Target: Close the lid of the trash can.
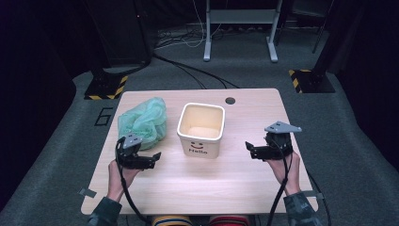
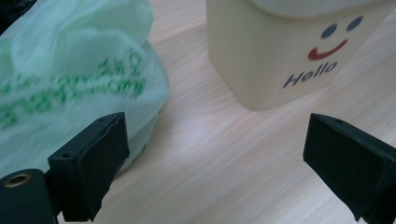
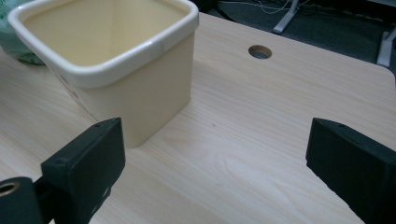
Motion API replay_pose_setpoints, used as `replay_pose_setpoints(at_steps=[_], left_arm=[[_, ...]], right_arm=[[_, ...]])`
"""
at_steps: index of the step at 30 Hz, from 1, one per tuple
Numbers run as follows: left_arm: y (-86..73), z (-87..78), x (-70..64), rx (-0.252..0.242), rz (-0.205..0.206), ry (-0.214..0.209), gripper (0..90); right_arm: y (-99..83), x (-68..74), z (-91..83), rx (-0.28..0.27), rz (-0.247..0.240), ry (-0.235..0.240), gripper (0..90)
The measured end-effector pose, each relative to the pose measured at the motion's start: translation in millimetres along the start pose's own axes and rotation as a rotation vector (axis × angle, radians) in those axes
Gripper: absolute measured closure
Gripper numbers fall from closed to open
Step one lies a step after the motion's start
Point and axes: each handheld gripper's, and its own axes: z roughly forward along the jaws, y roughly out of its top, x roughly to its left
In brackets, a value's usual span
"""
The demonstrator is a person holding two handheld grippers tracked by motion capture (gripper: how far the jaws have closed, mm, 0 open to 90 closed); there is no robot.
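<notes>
- A crumpled, thin green plastic bag (image 1: 142, 121) with green print is seen beside a square cream bin (image 1: 201, 130) labelled "Hello".
- The left gripper (image 1: 149, 160) and right gripper (image 1: 251, 148) are held wide apart, empty.

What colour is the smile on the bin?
Red, on the cream bin, clearest in the left gripper view.

Dim room, lit tabletop

Pale wooden tabletop (image 1: 244, 188) with a round cable hole (image 1: 230, 100) sits on grey carpet (image 1: 357, 141); cables (image 1: 197, 73) snake back toward a grey metal stand (image 1: 240, 28), hazard-striped bases (image 1: 107, 88) flanking.
</notes>
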Motion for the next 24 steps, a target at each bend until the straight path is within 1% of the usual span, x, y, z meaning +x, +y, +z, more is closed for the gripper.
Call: replay_pose_setpoints(at_steps=[1,2,3,5,6,7,8,9,10,13,14,15,16,17,18,19,20,21,22,24], left_arm=[[-5.7,-2.0,1.5,-0.001,-0.005,0.005,6.5],[-5.7,-2.0,1.5,-0.001,-0.005,0.005,6.5],[-17.5,-6.3,4.6,-0.001,-0.012,0.022,6.4],[-30.4,-8.2,9.2,0.001,-0.031,0.022,6.2],[-30.4,-8.2,9.2,0.001,-0.031,0.022,6.0],[-45.2,-7.2,13.9,0.006,-0.050,0.037,5.9],[-45.2,-7.2,13.9,0.006,-0.050,0.037,5.8],[-55.0,-5.5,17.2,0.019,-0.062,0.037,5.3],[-68.9,-1.4,21.4,0.042,-0.078,0.042,4.7],[-90.5,6.8,26.4,0.063,-0.104,0.052,4.2],[-90.5,6.8,26.4,0.063,-0.104,0.052,3.5],[-96.1,9.8,27.5,0.070,-0.111,0.054,3.5],[-101.1,12.6,28.4,0.080,-0.109,0.061,3.2],[-105.0,15.7,28.6,0.086,-0.112,0.070,2.6],[-110.9,20.9,29.2,0.094,-0.123,0.074,2.7],[-112.7,23.3,29.5,0.097,-0.126,0.078,2.4],[-112.7,23.3,29.5,0.097,-0.126,0.078,2.2],[-113.8,26.7,28.1,0.107,-0.129,0.082,2.0],[-113.1,27.8,27.2,0.114,-0.120,0.093,1.2],[-112.2,29.0,26.5,0.117,-0.113,0.102,0.6]], right_arm=[[-4.7,-0.4,-1.6,0.005,0.000,-0.011,3.4],[-4.7,-0.4,-1.6,0.005,0.000,-0.011,3.4],[-16.6,-1.4,-4.3,0.010,-0.002,-0.037,3.4],[-27.1,-3.2,-4.7,0.018,0.003,-0.048,3.3],[-27.1,-3.2,-4.7,0.018,0.003,-0.048,3.3],[-42.7,-6.9,-3.4,0.029,0.013,-0.069,3.3],[-42.7,-6.9,-3.4,0.029,0.013,-0.069,3.3],[-59.6,-11.9,0.9,0.040,0.043,-0.074,3.2],[-66.8,-13.6,3.3,0.046,0.051,-0.084,3.2],[-97.4,-20.6,16.3,0.098,0.066,-0.128,2.8],[-97.4,-20.6,16.3,0.098,0.066,-0.128,2.8],[-107.3,-23.5,21.0,0.121,0.084,-0.129,1.9],[-116.6,-26.7,25.2,0.134,0.105,-0.123,1.9],[-131.3,-31.6,30.9,0.153,0.124,-0.136,1.4],[-136.8,-33.7,32.8,0.151,0.139,-0.132,1.4],[-141.0,-35.7,34.7,0.156,0.151,-0.134,0.9],[-141.0,-35.7,34.7,0.156,0.151,-0.134,0.9],[-146.5,-38.5,36.9,0.156,0.162,-0.145,1.0],[-147.9,-40.0,38.1,0.165,0.168,-0.144,1.0],[-148.2,-40.9,38.6,0.168,0.171,-0.142,1.0]])
